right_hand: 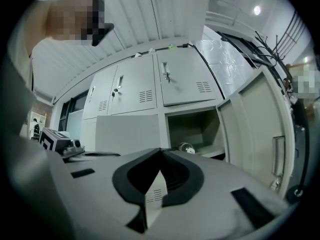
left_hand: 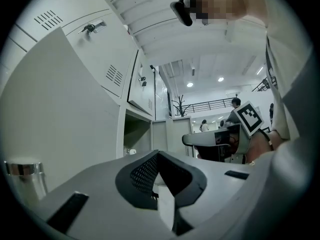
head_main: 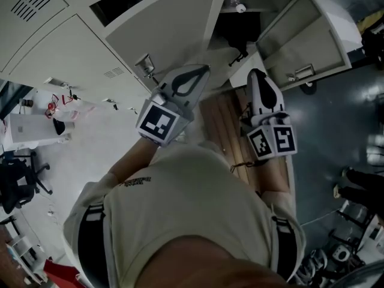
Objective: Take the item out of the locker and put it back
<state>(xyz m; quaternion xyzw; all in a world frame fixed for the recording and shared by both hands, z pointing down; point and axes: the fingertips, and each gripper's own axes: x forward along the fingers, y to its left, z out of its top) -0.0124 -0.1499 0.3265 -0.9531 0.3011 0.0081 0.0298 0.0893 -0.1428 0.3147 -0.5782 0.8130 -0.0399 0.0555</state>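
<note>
Grey steel lockers [head_main: 54, 47] fill the top of the head view, and one compartment [head_main: 240, 23] stands with its door [head_main: 303, 41] swung wide. A small pale item [head_main: 239, 6] lies inside it. The left gripper [head_main: 203, 71] and right gripper [head_main: 255, 73] are held in front of the person's chest, short of the opening. Below them run a wood-grain strip [head_main: 221, 122] and a dark grey-blue floor [head_main: 336, 119]; an office chair [head_main: 18, 182] stands far left.

In the left gripper view the jaws meet at their tips with nothing between them. Beyond them is a white hall with a ceiling [left_hand: 200, 59] of round lights, a railing [left_hand: 205, 104] and distant people [left_hand: 204, 125].

In the right gripper view the jaws are likewise pressed together and empty. The roundish, glassy item, too small to name, rests on the floor of the open compartment, well apart from the tips.

Judged from this, the door is open and the item is in its place. Either the lift-out has not begun or the return is done; the pictures do not settle which.
</note>
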